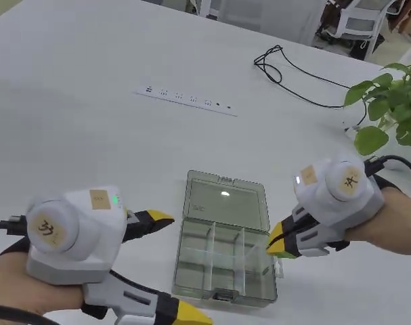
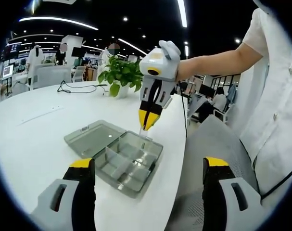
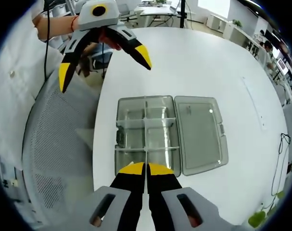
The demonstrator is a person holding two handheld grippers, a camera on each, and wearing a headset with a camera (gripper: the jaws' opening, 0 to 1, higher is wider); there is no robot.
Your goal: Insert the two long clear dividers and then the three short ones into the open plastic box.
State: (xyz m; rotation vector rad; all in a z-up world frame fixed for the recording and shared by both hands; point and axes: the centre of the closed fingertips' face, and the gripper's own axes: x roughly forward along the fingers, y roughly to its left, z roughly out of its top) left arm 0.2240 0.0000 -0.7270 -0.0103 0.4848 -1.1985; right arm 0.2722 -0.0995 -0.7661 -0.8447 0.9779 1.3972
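The open clear plastic box [image 1: 227,293] lies near the table's front edge, its lid [image 1: 225,200] folded back. Clear dividers stand inside it, one long and some short [image 3: 145,120]. My right gripper [image 1: 276,245] hangs over the box's right end, shut on a thin clear divider [image 2: 143,136] that points down into the box. The right gripper view has that gripper [image 3: 146,168] edge-on to the piece, above the box [image 3: 118,139]. My left gripper [image 1: 175,265] is held left of the box, open and holding nothing; its wide-spread jaws [image 2: 148,162] frame the box [image 2: 122,182].
A white power strip [image 1: 185,100] lies further back on the white table, with a black cable [image 1: 293,74] looping at the back right. A green plant [image 1: 388,108] stands at the right edge. A grey mesh chair [image 3: 54,159] sits off the table's front edge.
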